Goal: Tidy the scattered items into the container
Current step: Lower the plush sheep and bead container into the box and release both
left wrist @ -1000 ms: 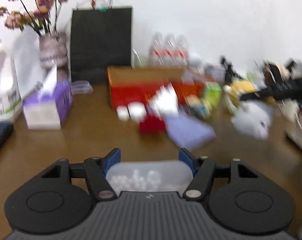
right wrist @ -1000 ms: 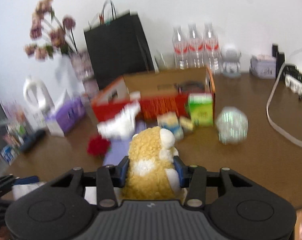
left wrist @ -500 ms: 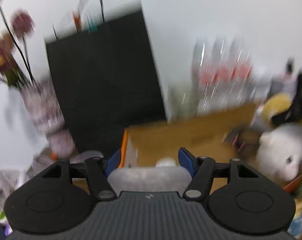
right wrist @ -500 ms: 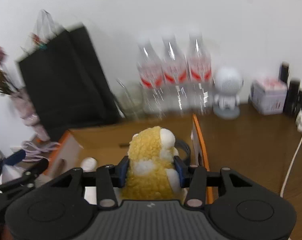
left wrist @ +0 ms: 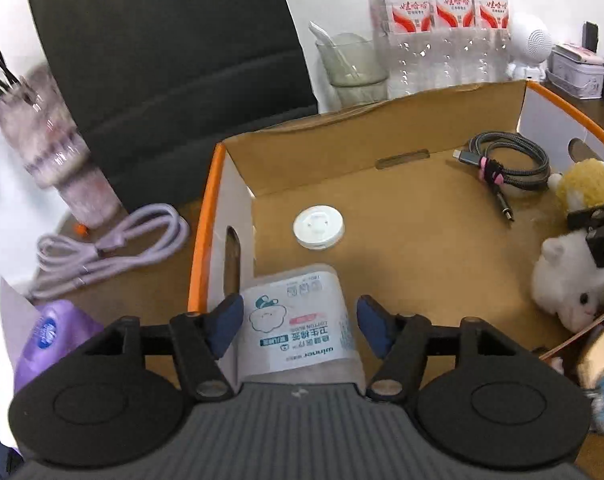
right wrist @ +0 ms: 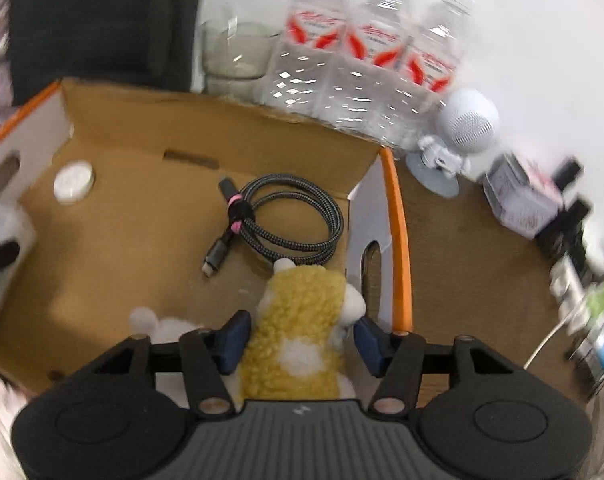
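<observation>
Box [left wrist: 382, 184] holds one cable [left wrist: 510, 162], one cap [left wrist: 319, 227]; fingers [left wrist: 222, 322] grip tub [left wrist: 298, 328].

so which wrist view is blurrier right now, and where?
Right wrist: edges smeared, water bottles and right-side clutter streaked; braided cable and yellow plush sharp. Left wrist: mostly crisp, cotton swab tub label readable; only the vase at left blurred. Both bend lines fisheye-style.
</observation>
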Available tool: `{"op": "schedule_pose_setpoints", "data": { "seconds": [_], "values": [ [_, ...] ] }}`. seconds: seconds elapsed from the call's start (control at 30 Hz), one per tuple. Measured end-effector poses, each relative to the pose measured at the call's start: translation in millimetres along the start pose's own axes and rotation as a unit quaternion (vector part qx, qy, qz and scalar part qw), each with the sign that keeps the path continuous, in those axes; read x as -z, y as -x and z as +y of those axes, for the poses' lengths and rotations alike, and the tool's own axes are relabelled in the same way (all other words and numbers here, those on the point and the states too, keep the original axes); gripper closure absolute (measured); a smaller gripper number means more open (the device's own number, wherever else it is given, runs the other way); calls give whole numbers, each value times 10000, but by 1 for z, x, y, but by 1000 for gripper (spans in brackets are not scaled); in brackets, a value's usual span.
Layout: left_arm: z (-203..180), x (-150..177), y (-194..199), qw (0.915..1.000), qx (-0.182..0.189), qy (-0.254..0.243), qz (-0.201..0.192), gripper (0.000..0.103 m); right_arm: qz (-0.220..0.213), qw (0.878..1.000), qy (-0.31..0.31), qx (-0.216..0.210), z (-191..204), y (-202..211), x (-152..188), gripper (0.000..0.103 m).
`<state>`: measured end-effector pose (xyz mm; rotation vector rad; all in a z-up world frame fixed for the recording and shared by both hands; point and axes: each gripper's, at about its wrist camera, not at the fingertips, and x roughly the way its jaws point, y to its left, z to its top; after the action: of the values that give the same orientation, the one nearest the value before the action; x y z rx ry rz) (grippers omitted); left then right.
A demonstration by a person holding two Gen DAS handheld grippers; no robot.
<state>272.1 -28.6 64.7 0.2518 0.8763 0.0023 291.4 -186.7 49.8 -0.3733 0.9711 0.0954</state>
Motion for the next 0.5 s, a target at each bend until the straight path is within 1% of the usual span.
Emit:
{"op": "schedule_pose_setpoints", "data": {
  "seconds": [0.03, 0.07, 0.1, 0.13, 0.2, 0.27, 0.37, 0.43, 0.5],
  "values": [
    [6, -5, 6, 9997, 138, 149, 100, 37, 87, 9999, 104, 39, -1, 2, -3, 43],
    [14, -11, 15, 9991, 245, 331, 112, 37, 193, 9998, 97, 7, -4, 8, -6, 42],
    [21, -15, 24, 9984, 294, 471, 67, 36, 202, 9998, 0, -69, -9, 15, -10, 36],
    [28, -19, 35, 9977, 314, 593, -25, 32, 136, 9997, -132, -180, -15, 27, -13, 27],
    [40, -26, 59, 9969, 193, 739, -208, 26, -42, 9990, -326, -301, -26, 48, -18, 19],
    [45, -31, 77, 9969, 116, 746, -243, 25, -187, 9972, -534, -488, -38, 71, -22, 19],
    [52, -34, 99, 9961, 151, 845, -200, 24, -288, 9898, -1016, -962, -57, 99, -25, 18],
    [54, -32, 112, 9954, 227, 907, -191, 20, -327, 9830, -1310, -1243, -64, 115, -24, 16],
    [54, -29, 121, 9952, 255, 918, -220, 16, -372, 9791, -1429, -1400, -67, 129, -21, 15]
  ]
}}
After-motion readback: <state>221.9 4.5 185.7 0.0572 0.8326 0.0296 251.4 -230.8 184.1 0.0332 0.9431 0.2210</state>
